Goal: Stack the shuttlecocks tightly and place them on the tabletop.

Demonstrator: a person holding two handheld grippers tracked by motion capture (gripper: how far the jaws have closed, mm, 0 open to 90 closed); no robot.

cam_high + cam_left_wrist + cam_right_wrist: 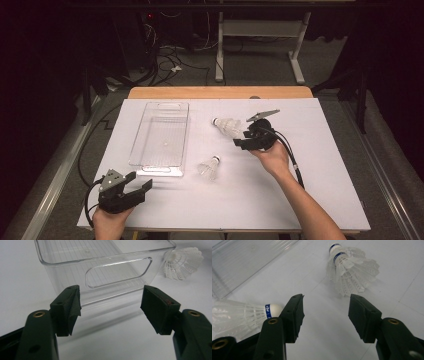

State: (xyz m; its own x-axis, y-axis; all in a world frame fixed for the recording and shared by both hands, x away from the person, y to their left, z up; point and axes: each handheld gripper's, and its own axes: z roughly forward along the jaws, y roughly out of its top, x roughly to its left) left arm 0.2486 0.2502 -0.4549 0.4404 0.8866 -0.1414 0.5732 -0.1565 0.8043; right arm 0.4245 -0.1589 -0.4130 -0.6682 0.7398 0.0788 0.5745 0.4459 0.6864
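Right gripper [239, 138] hangs with jaws apart just beside a stack of shuttlecocks [227, 127] on the white counter [320, 165].

In the right gripper view nothing sits between its jaws; the stacked shuttlecocks lie just ahead, corks pointing away, and a single shuttlecock [209, 167] lies off to the side, nearer the clear plastic bin [161, 135]. The left gripper [140, 186] rests near the counter's front corner, jaws apart and empty, pointing at the handle end of the bin.
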